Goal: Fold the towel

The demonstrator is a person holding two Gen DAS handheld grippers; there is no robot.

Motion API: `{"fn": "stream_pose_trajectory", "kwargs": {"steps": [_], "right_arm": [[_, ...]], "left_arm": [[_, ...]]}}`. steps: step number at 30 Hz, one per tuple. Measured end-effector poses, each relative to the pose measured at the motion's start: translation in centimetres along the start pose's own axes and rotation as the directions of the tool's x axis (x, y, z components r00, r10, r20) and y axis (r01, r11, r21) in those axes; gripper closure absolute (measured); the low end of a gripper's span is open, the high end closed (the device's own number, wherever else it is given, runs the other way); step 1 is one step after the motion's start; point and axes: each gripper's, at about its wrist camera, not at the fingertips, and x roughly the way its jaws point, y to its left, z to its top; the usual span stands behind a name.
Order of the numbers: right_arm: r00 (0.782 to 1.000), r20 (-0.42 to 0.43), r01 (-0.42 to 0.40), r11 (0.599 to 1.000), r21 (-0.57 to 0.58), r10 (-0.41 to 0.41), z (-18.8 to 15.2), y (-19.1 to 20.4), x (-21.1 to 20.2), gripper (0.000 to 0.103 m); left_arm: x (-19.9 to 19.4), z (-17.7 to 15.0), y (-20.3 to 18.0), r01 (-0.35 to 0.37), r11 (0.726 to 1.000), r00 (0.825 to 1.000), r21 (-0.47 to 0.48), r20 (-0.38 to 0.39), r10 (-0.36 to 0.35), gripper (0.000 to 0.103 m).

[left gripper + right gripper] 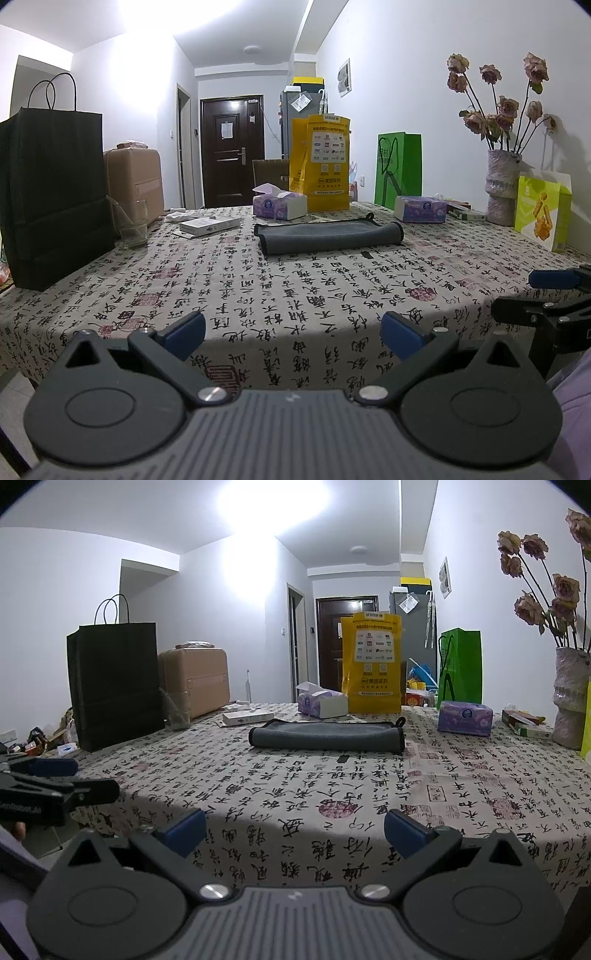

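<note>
From my left camera, I see my left gripper (291, 332) low at the near edge of the table. Its two blue-tipped fingers (186, 326) are spread wide and hold nothing. The soft grey towel with a dark edge (328, 234) lies folded in a long flat strip, far across the table with the cloth covered in black writing (258, 295), well apart from my fingers. Behind the towel stands a tall yellow paper bag (325, 162), with a purple tissue box (279, 203) just to its left and another purple tissue pack (419, 208) to its right. A big black paper bag with handles (55, 192) stands at the left, and a clear drinking glass (131, 223) sits just beside it. A pale vase of dried pink roses (502, 184) stands far right. My right gripper (546, 295) pokes in at the right edge.

From my right camera, my right gripper (293, 829) is also low at the near side, spread wide, with nothing in it. The towel (327, 736) lies far ahead, in the middle of the table, with a small dark tag (342, 758) on the cloth just in front of it. My left gripper (55, 779) shows at the left edge; from this side I cannot tell how wide it is. A green paper bag (460, 668) stands to the right of the yellow one (373, 662).
</note>
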Motion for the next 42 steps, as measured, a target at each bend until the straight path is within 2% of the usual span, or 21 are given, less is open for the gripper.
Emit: {"fn": "stream_pose_trajectory", "kwargs": {"steps": [42], "right_arm": [[1.000, 0.000, 0.005, 1.000, -0.007, -0.005, 0.20, -0.13, -0.03, 0.000]], "left_arm": [[-0.03, -0.03, -0.17, -0.001, 1.000, 1.000, 0.003, 0.001, 0.001, 0.000]]}}
